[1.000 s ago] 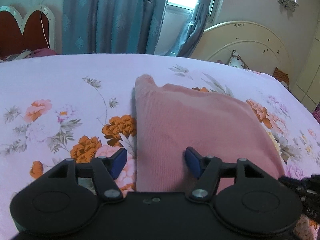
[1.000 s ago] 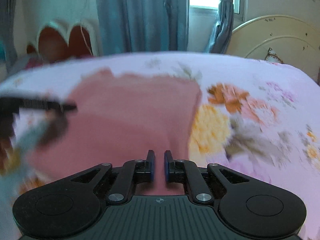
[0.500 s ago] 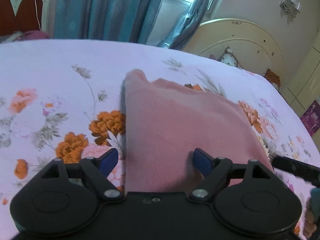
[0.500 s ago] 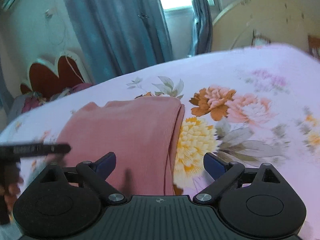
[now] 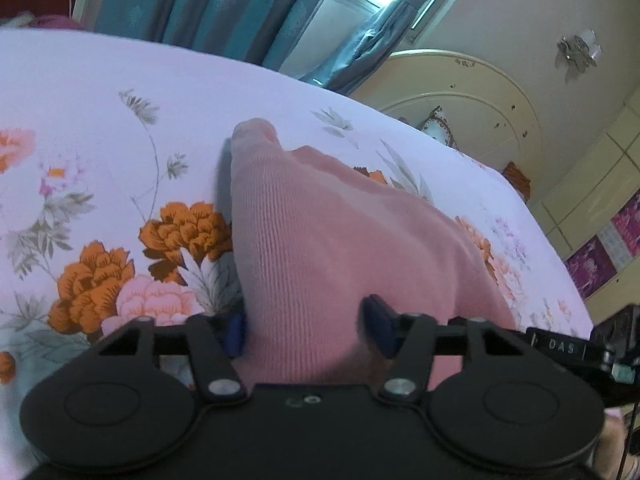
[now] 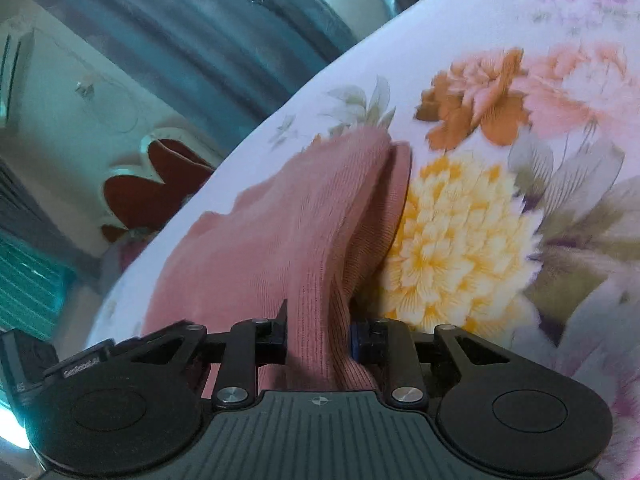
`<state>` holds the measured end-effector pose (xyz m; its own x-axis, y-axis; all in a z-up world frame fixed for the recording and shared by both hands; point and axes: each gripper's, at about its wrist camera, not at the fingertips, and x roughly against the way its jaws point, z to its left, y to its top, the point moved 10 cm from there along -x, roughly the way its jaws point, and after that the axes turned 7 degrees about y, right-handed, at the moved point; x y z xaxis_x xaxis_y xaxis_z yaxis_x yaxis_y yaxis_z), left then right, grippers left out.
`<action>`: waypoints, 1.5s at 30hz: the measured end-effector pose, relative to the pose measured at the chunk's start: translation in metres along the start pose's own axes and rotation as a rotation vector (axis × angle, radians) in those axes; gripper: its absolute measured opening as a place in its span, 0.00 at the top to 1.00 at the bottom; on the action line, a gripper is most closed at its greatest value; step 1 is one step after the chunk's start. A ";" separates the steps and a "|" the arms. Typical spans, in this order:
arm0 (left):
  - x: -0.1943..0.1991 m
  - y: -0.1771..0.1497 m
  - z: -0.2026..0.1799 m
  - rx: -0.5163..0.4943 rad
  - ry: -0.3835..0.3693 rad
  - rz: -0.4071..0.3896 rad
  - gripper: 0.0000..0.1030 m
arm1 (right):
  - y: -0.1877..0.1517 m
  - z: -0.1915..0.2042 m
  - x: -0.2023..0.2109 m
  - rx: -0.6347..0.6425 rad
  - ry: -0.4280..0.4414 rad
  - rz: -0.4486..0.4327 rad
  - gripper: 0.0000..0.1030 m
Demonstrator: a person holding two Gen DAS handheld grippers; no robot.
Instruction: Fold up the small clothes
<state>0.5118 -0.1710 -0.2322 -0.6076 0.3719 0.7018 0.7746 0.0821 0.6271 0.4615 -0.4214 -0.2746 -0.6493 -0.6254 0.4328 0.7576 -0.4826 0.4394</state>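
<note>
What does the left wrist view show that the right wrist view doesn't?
Left wrist only: the left gripper closing around the near left edge of the pink garment, plus the cream headboard.
Right wrist only: the right gripper closing, a bunched ridge of fabric between its fingers, beside the yellow flower.
Both: the garment on the floral sheet and the blue curtains.

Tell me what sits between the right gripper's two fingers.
In the right wrist view, a bunched fold of the pink knit garment fills the gap of the right gripper, whose jaws are closing on it. Nothing else lies there; the floral bedsheet is beyond.
</note>
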 end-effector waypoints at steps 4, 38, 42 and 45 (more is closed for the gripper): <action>0.010 0.006 -0.011 -0.080 0.053 -0.028 0.63 | 0.008 0.007 0.009 -0.014 0.026 -0.007 0.79; 0.245 0.080 0.372 -0.091 0.239 -0.238 0.68 | -0.172 0.370 -0.269 0.117 0.188 0.054 0.80; 0.242 0.074 0.411 -0.090 0.292 -0.245 0.68 | -0.193 0.377 -0.309 0.141 0.152 0.080 0.80; 0.226 0.055 0.436 -0.083 0.317 -0.185 0.64 | -0.206 0.361 -0.326 0.142 0.060 0.105 0.79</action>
<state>0.4935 0.3208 -0.1865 -0.7702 0.0518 0.6356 0.6376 0.0409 0.7693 0.4930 0.1033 -0.2219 -0.5588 -0.7055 0.4359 0.8014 -0.3243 0.5025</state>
